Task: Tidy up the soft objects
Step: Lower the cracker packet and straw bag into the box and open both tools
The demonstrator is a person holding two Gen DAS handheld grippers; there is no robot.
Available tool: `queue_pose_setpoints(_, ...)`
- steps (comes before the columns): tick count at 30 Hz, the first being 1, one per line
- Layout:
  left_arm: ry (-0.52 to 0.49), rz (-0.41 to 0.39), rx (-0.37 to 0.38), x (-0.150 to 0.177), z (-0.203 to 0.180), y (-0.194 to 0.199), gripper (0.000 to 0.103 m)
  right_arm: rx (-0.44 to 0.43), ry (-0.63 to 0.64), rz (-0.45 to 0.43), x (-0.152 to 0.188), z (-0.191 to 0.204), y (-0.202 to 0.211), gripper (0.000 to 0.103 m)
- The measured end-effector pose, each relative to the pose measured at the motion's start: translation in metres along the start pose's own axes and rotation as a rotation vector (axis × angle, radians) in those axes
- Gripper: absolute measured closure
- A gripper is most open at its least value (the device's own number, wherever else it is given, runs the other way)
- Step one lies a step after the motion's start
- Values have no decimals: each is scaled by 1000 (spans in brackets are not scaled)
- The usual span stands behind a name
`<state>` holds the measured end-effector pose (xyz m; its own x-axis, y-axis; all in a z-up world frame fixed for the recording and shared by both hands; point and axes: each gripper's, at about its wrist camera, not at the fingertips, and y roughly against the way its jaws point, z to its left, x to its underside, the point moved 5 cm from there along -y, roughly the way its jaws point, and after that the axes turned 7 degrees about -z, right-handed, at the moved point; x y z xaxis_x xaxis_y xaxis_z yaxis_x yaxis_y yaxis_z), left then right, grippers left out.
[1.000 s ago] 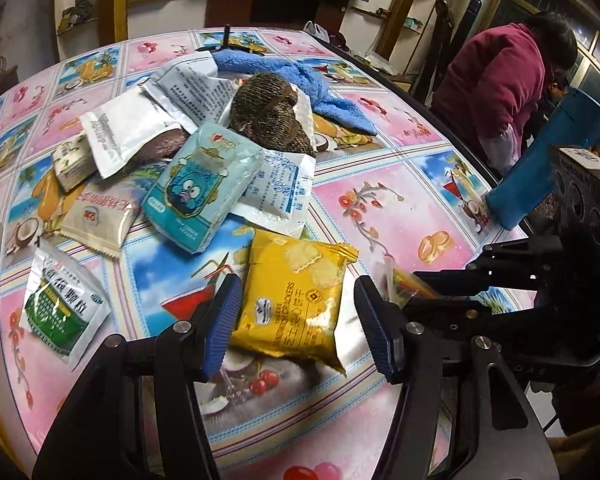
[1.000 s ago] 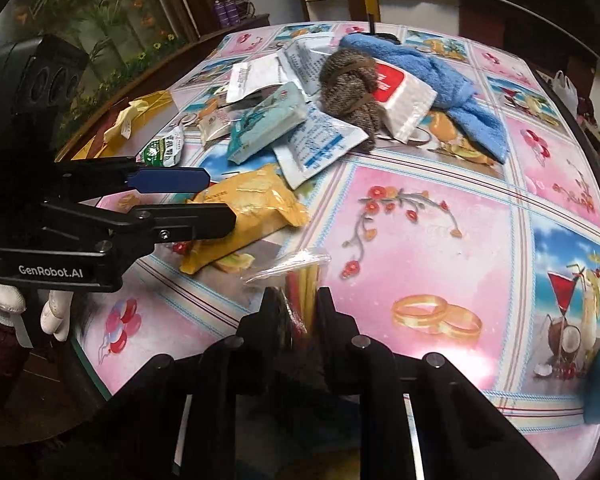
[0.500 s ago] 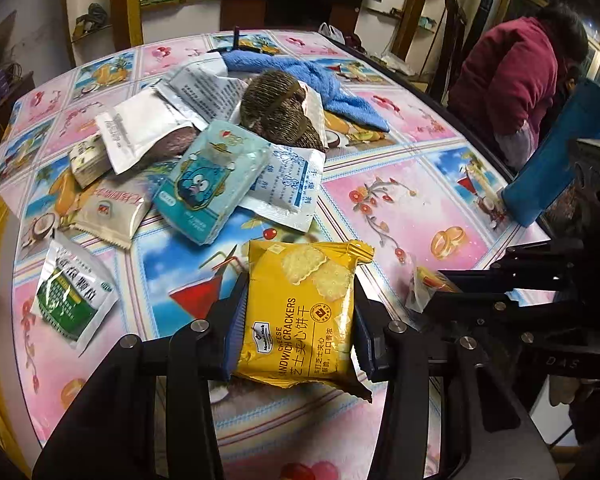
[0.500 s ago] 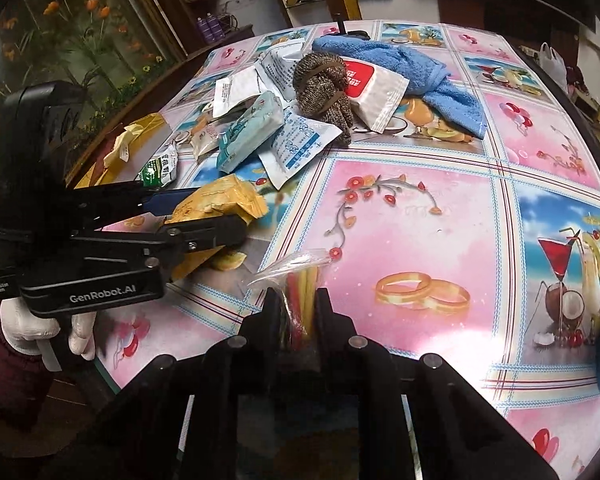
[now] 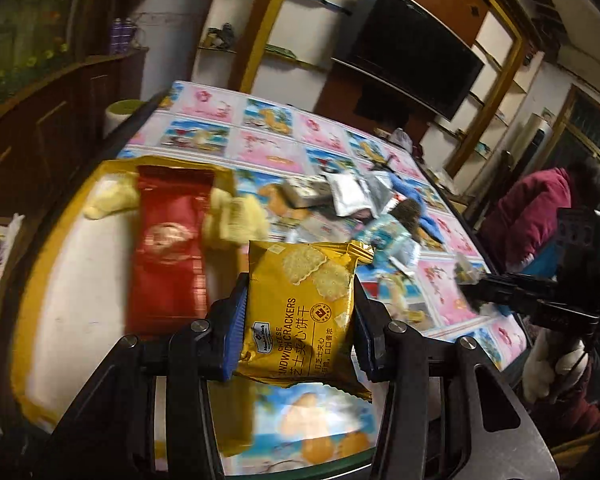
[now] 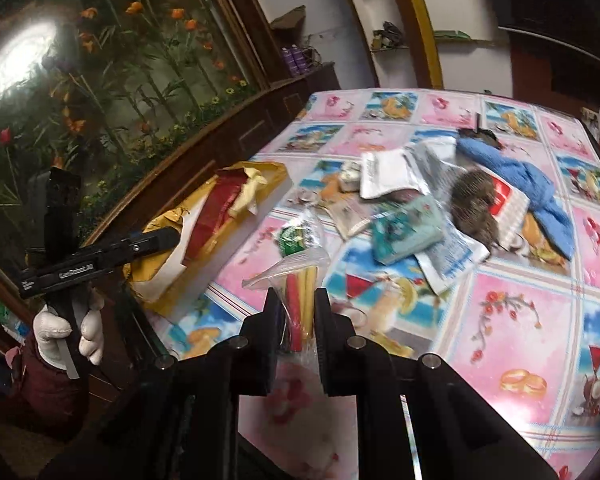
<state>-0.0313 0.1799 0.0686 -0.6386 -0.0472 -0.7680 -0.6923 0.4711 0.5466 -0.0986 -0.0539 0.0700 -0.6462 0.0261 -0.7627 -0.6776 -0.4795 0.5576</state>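
My left gripper [image 5: 298,320] is shut on a yellow cheese cracker packet [image 5: 300,308] and holds it in the air at the right edge of a gold-rimmed white box [image 5: 80,280]. The box holds a red packet [image 5: 168,248] and pale yellow pieces. My right gripper [image 6: 296,312] is shut on a clear bag of yellow and red sticks [image 6: 300,292], above the table. The left gripper [image 6: 156,240] shows in the right wrist view, its tip over the box [image 6: 220,240].
A pile of packets [image 6: 404,224], a brown knitted item [image 6: 472,204] and a blue towel [image 6: 532,184] lie mid-table on the patterned cloth. A green sachet [image 6: 296,236] lies near the box. A person in a maroon jacket [image 5: 540,216] sits at the right.
My left gripper closed on the yellow cracker packet, lifted it and swung left toward the box. My right gripper kept its bag and turned left too.
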Motion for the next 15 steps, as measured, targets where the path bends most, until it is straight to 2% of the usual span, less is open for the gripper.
queue_pose_setpoints(4,57,-8,-118,-10,56,13,58,-69,56,-2,-27,44,-29,89)
queue_pose_setpoints(7,75,4,-176,-14,85,10,58,-111,71,22,-40,72,-59,89)
queue_pose_setpoints(15,119,82,-262,-11,130,-32,58,-150,60,130,-52,111,-140,89)
